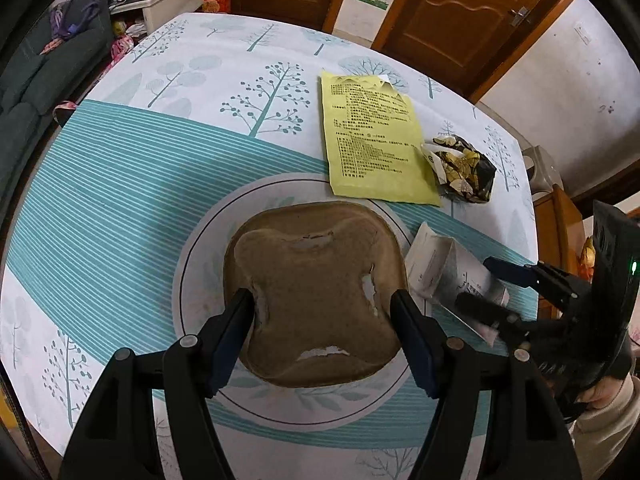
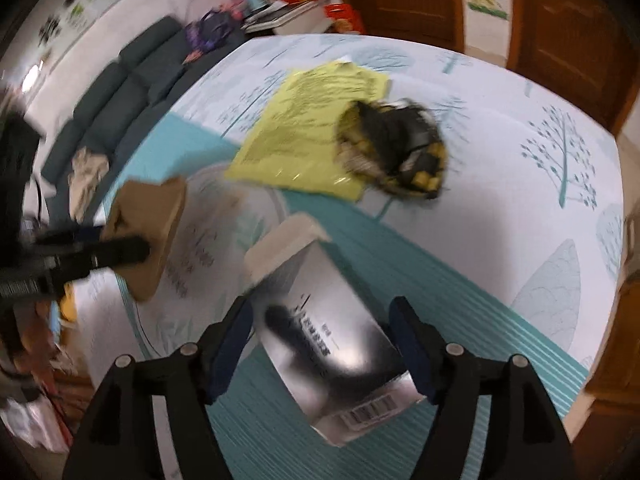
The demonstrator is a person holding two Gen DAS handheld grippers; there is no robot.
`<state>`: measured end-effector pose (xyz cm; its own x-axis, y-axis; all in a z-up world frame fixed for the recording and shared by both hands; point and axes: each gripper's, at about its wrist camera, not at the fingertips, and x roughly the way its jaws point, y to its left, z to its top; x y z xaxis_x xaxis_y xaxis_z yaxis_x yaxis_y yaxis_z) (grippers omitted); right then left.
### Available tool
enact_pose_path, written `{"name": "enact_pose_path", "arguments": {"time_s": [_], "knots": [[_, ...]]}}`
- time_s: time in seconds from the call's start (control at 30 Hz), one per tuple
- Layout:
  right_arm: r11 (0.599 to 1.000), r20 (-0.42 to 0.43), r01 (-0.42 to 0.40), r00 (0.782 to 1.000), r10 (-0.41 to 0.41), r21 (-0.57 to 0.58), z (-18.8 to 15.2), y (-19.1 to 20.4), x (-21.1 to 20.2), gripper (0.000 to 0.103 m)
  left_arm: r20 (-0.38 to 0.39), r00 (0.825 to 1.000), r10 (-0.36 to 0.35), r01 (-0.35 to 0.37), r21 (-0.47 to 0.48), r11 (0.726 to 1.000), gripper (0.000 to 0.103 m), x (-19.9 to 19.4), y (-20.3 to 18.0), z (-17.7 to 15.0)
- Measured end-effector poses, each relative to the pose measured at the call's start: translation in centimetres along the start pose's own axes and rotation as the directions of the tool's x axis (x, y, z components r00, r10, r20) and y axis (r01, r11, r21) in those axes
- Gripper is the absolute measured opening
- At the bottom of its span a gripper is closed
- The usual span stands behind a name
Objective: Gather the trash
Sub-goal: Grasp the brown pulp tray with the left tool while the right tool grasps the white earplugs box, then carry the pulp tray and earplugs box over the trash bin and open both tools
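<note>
A brown moulded-pulp tray (image 1: 316,264) sits between my left gripper's fingers, and my left gripper (image 1: 322,298) is shut on its two side notches. In the right wrist view that tray (image 2: 148,224) hangs tilted above the table in the left gripper (image 2: 120,240). A white and silver box (image 2: 328,320) lies on the cloth between the fingers of my right gripper (image 2: 320,308), which is open, its pads just clear of the box's sides. The left wrist view shows the same box (image 1: 432,268) under the right gripper (image 1: 478,282).
A yellow printed sheet (image 1: 372,140) lies flat on the tree-patterned tablecloth (image 1: 160,160), with a crumpled black and yellow wrapper (image 1: 464,168) at its right edge. A dark sofa (image 2: 120,92) runs along the table's left. Brown doors (image 1: 460,12) stand behind. A hand (image 1: 600,392) holds the right gripper.
</note>
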<state>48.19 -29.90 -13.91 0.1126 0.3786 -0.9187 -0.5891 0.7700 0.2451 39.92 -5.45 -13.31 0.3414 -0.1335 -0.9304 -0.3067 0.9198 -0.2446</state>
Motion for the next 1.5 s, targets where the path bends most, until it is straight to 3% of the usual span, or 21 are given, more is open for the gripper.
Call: {"name": "enact_pose_path", "arguments": {"time_s": [0.13, 0.87, 0.97, 1.1, 1.2, 1.5], "knots": [[0.996, -0.002, 0.062, 0.998, -0.062, -0.071, -0.8, 1.8, 0.6, 0.071, -0.012, 1.0, -0.006, 0.006, 0.007, 1.0, 0.069, 0.0, 0.2, -0.6], [0.988, -0.031, 0.155, 0.987, -0.155, -0.001, -1.5, 3.6, 1.4, 0.072, -0.041, 0.998, -0.053, 0.055, 0.058, 0.997, 0.069, -2.1, 1.9, -3.6], [0.99, -0.015, 0.12, 0.993, -0.119, 0.072, -1.8, 3.3, 1.0, 0.069, -0.037, 0.998, -0.059, 0.061, 0.059, 0.996, 0.069, -2.6, 2.2, -4.0], [0.979, -0.001, 0.139, 0.99, -0.14, 0.147, -3.4, 3.9, 0.1, 0.069, -0.041, 0.997, -0.07, 0.073, 0.084, 0.994, 0.069, -3.1, 2.3, -4.8], [0.97, 0.034, 0.107, 0.992, -0.117, 0.218, -5.0, 4.7, -1.1, 0.068, -0.045, 0.996, -0.081, 0.086, 0.117, 0.989, 0.069, -3.8, 2.4, -5.9], [0.897, 0.189, 0.02, 0.975, -0.115, 0.442, -13.7, 12.0, -6.6, 0.068, -0.08, 0.985, -0.156, 0.172, 0.27, 0.947, 0.069, -8.3, 4.4, -11.9]]}}
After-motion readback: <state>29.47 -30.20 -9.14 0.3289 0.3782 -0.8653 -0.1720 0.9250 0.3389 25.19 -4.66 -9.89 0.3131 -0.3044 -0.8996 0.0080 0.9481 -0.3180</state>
